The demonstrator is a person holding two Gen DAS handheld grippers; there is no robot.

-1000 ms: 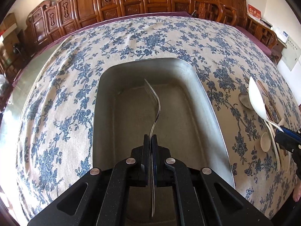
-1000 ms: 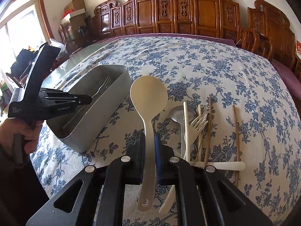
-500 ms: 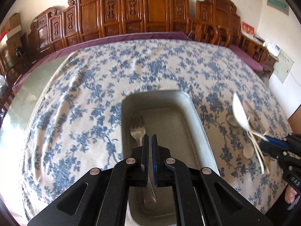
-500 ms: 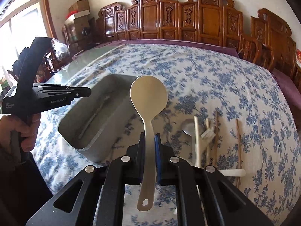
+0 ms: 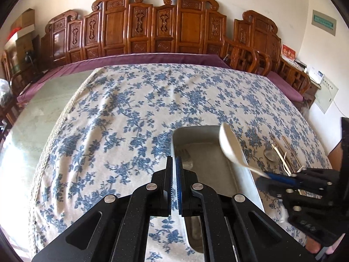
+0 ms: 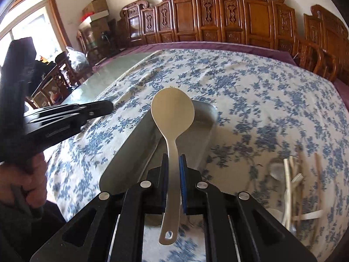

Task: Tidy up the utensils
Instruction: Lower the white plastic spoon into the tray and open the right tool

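One metal fork (image 5: 185,155) already lies in the steel tray (image 6: 122,166), and your right gripper (image 6: 173,166) has its jaws clamped on the cream rice spoon (image 6: 172,118) above it. Your left gripper (image 5: 173,170) hangs beside the tray, jaws together and empty. Chopsticks (image 6: 318,174), a plastic fork (image 6: 297,178) and a metal spoon (image 6: 276,170) wait on the desk's floral cloth (image 6: 250,87) (nothing blocks the tray).

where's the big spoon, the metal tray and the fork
big spoon (image 6: 172,111), right wrist view, on its bowl
metal tray (image 5: 246,174), left wrist view, on its right wall
fork (image 5: 185,156), left wrist view, on its tines
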